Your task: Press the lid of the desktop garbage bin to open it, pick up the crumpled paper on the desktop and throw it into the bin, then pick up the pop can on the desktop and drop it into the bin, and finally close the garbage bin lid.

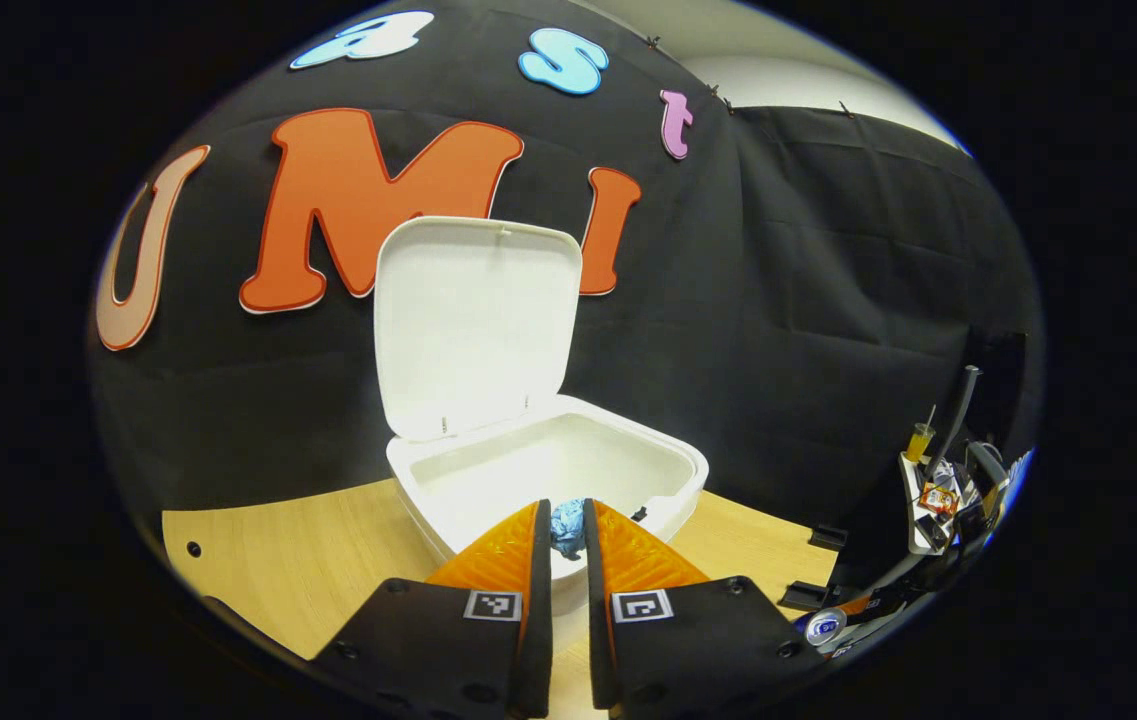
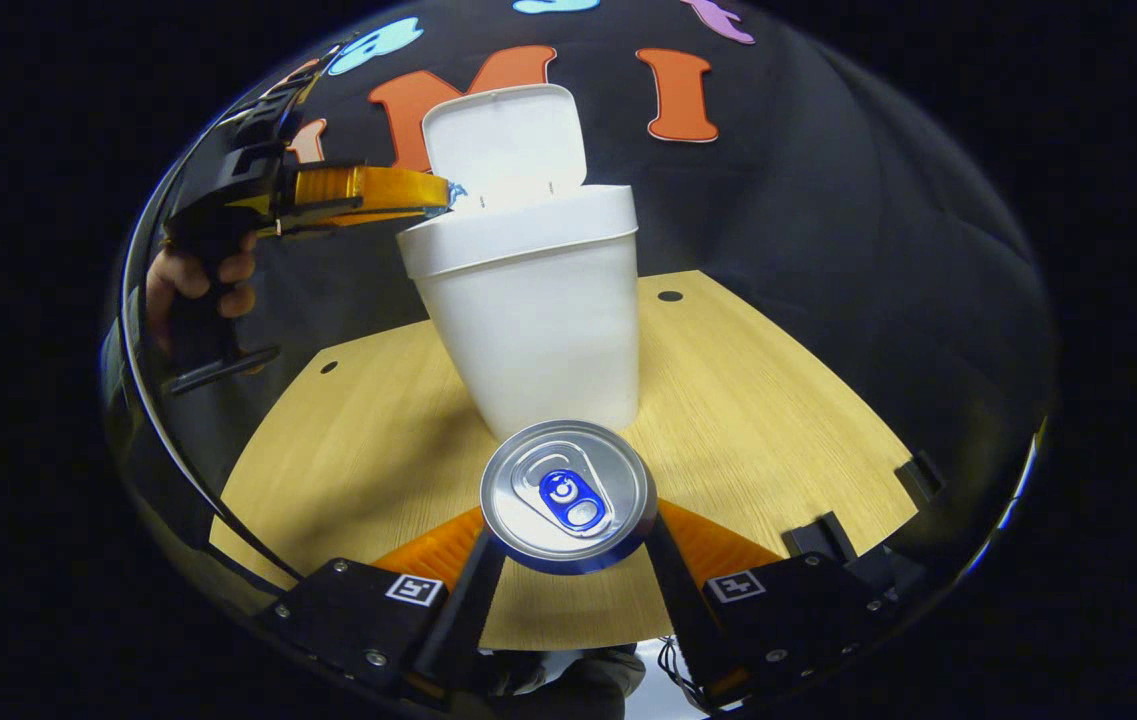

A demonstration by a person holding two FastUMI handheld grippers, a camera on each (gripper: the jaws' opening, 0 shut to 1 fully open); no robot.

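While left gripper (image 1: pixel 568 530) pinches crumpled paper (image 1: pixel 567 527) over bin (image 1: pixel 548 470).

**Both grippers loaded, one raised, one low**

The left gripper (image 1: pixel 568 530) is held up high, its two fingers nearly together and pinching a small crumpled wad between their tips. From the right gripper view it (image 2: pixel 443 195) reaches in level from the side, with a hand (image 2: pixel 198 285) wrapped around its grip below the body. The right gripper (image 2: pixel 568 530) sits lower down, near the tabletop, its fingers spread wide and pressing on either side of a can that stands upright between them.
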